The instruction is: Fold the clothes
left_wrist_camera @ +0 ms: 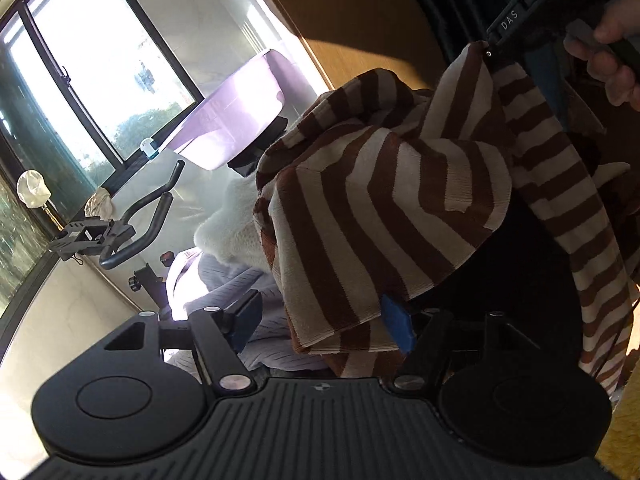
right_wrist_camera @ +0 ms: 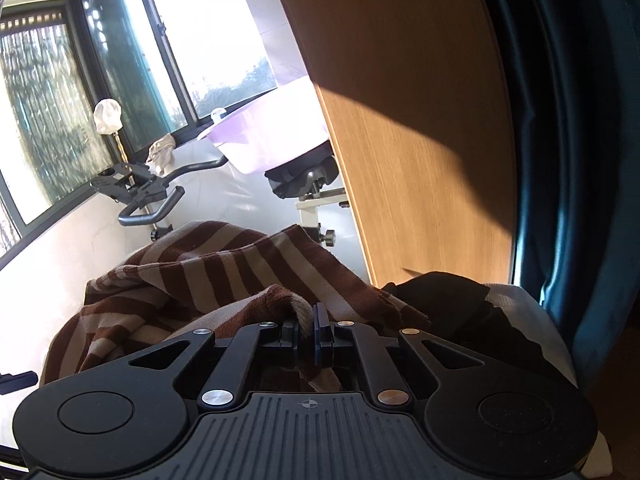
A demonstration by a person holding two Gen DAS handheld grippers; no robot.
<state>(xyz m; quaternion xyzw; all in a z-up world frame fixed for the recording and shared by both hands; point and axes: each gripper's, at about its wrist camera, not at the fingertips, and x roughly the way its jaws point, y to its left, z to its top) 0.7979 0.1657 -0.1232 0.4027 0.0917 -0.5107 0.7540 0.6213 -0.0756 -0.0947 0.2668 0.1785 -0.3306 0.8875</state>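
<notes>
Knitwear fills both views: a brown-and-cream striped sweater point(left_wrist_camera: 384, 208), ribbed and soft, hanging in loose folds. The left wrist view alone shows the other tool from outside, the right hand-held gripper point(left_wrist_camera: 490, 50) at the upper right, pinching a top corner of the sweater, with a person's fingers point(left_wrist_camera: 612, 60) wrapped round its dark handle. Below it the left hand-held gripper point(left_wrist_camera: 320, 322) is spread wide, its blue pads well apart; sweater cloth drapes over the right pad, but whether it is gripped is hard to say. Behind the sweater lie a fluffy white garment point(left_wrist_camera: 236, 224) and a pale ribbed one point(left_wrist_camera: 240, 284), both partly covered. The right wrist view shows that gripper point(right_wrist_camera: 307, 330) head-on, its jaws pressed nearly together on a thick rolled hem of the sweater point(right_wrist_camera: 208, 276), and a black garment point(right_wrist_camera: 444, 292) on something white at the right, cut off by the frame. Both views catch an exercise bike's handlebars point(right_wrist_camera: 160, 204), a lilac plastic tub point(right_wrist_camera: 276, 136), a wood-grain panel point(right_wrist_camera: 420, 120) and bright, washed-out windows.
</notes>
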